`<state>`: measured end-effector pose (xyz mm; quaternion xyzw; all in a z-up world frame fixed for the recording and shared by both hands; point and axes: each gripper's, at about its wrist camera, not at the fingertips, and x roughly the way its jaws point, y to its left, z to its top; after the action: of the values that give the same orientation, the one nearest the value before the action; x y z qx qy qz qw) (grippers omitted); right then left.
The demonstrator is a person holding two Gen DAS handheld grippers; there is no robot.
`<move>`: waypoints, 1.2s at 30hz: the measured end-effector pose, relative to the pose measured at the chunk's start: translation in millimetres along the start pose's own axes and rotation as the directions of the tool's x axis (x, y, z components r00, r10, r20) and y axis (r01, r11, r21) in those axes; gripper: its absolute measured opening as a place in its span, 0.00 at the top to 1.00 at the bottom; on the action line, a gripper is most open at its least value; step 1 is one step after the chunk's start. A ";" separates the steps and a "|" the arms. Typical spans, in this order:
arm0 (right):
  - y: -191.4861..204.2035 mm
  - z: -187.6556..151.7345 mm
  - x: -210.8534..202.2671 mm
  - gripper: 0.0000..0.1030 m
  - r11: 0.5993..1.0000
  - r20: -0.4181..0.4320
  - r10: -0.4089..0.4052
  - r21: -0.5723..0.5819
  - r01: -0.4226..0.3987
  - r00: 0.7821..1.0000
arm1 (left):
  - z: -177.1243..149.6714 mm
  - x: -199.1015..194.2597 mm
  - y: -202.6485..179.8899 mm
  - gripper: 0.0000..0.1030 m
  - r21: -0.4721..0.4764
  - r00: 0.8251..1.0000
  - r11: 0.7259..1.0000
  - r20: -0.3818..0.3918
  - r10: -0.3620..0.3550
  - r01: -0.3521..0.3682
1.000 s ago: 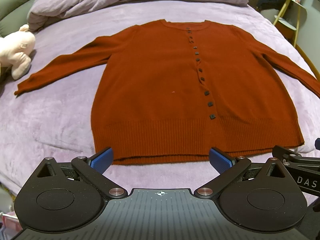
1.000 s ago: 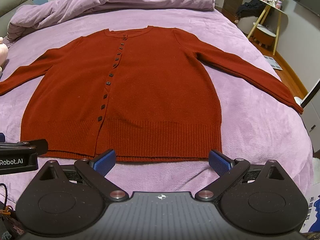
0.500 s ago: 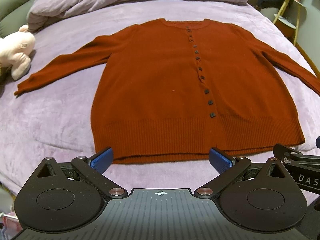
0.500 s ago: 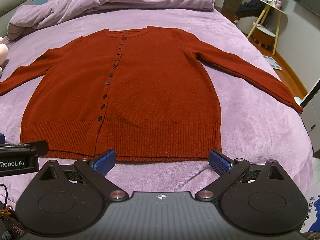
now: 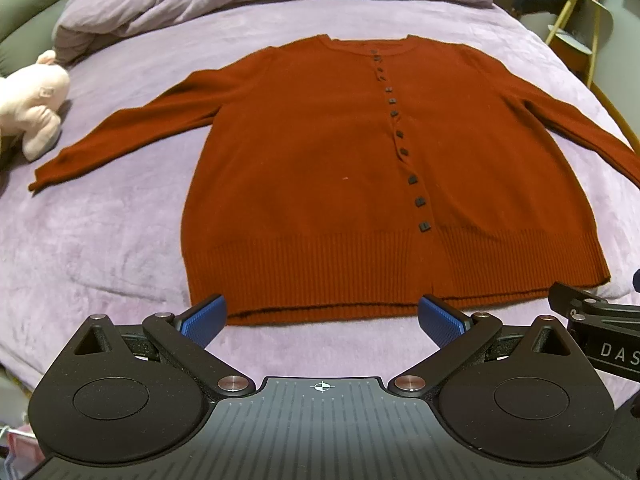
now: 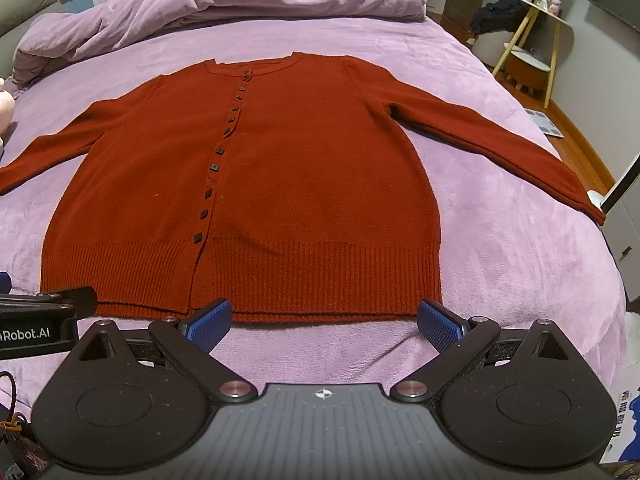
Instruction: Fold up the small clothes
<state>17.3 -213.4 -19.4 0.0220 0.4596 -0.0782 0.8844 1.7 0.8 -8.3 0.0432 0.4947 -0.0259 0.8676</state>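
Note:
A rust-red buttoned cardigan (image 5: pixel 320 168) lies flat, front up, on the purple bed, sleeves spread to both sides; it also shows in the right wrist view (image 6: pixel 304 176). My left gripper (image 5: pixel 322 318) is open and empty, just in front of the left half of the ribbed hem. My right gripper (image 6: pixel 324 320) is open and empty, just in front of the right half of the hem. Each gripper's body shows at the edge of the other's view.
A pink plush toy (image 5: pixel 32 100) lies at the bed's left edge near the left sleeve cuff. A bunched purple duvet (image 6: pixel 224 4) lies at the head of the bed. A yellow-legged side table (image 6: pixel 536 36) stands to the right, off the bed.
Both grippers have crept slightly forward toward the hem. The cardigan has not moved.

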 end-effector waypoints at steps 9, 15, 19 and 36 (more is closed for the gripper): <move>-0.2 0.1 -1.1 0.04 1.000 0.001 -0.001 -0.002 0.002 1.000 | 0.0 0.1 0.1 0.00 0.000 1.000 1.000 -0.004 0.000 0.000; -0.4 0.0 -1.2 0.04 1.000 0.002 -0.001 -0.002 0.001 1.000 | -0.7 0.8 0.9 0.00 0.000 1.000 1.000 -0.009 -0.002 0.002; -0.1 0.4 -0.9 0.04 1.000 -0.001 -0.001 -0.004 0.001 1.000 | -0.4 2.4 1.0 0.00 0.000 1.000 1.000 -0.015 -0.004 0.004; -4.0 2.3 7.1 0.04 1.000 -0.014 0.019 0.007 -0.019 1.000 | 2.9 11.1 -1.9 0.00 0.010 0.999 1.000 -0.042 -0.001 0.001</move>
<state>22.6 -218.5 -23.7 0.0298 0.4654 -0.0712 0.8817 9.7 -1.4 -16.5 0.0477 0.5128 -0.0278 0.8567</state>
